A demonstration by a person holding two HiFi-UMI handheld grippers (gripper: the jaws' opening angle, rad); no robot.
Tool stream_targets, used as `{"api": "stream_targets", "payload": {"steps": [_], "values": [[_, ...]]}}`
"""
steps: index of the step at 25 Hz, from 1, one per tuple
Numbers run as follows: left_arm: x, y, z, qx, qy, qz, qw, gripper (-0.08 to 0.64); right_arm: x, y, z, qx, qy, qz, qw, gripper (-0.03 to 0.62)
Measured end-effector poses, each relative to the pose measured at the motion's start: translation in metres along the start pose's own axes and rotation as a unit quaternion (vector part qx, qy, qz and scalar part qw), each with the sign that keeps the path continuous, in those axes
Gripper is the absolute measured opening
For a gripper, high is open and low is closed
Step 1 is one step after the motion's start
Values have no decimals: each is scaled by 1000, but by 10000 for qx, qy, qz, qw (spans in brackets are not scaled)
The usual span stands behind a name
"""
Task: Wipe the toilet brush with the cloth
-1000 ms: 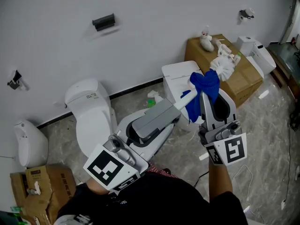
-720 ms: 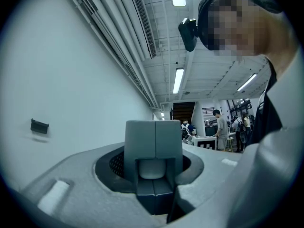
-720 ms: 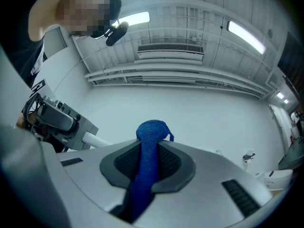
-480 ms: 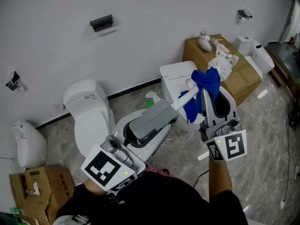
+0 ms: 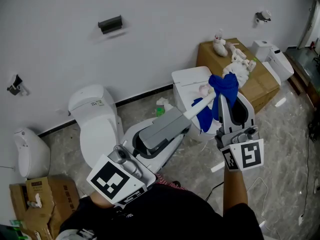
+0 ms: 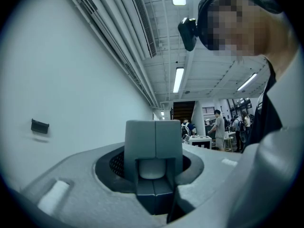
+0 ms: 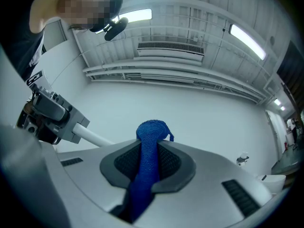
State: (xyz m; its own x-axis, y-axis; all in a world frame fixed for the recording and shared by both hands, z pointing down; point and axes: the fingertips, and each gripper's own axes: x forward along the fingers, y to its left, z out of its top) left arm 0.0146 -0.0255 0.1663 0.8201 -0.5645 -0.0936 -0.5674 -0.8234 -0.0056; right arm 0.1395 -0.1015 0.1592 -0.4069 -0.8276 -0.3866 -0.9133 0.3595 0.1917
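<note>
Toilet brush [image 5: 193, 111] in left gripper [image 5: 183, 121] — right gripper [image 5: 220, 99] pinches cloth [image 5: 224, 85] over it.

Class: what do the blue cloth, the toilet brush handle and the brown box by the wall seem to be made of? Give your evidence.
Blue cloth: knitted or woven textile, matt; fine ribbed texture and limp folds.
Toilet brush handle: probably plastic; smooth, white, round, with a slight sheen.
Brown box: likely cardboard; matt tan faces with sharp folded edges.
</note>
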Motion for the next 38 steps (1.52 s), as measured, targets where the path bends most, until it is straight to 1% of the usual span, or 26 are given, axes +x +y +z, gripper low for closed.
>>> {"api": "stream_targets", "payload": {"steps": [18,26,30,33,38], "values": [[0,1,-2,-26,26,40,10000,161,3,-12,-9,-50,143,-68,9999,64],[0,0,-2,-45,49,47,10000,161,4,-18,-11,-172,215,-123,9995,64],[-1,-2,-1,-41,85,59,9999,161,2,-22,-13,-136,233,-150,9995,64],[-3,-5,-3,-104,121,102,9998,161,0,-21,-14,-110,221,-126,9996,64],[-10,-12,-9,-29,77,143,9999,161,-8,-18,-20,-98,242,-97,9996,64]]}}
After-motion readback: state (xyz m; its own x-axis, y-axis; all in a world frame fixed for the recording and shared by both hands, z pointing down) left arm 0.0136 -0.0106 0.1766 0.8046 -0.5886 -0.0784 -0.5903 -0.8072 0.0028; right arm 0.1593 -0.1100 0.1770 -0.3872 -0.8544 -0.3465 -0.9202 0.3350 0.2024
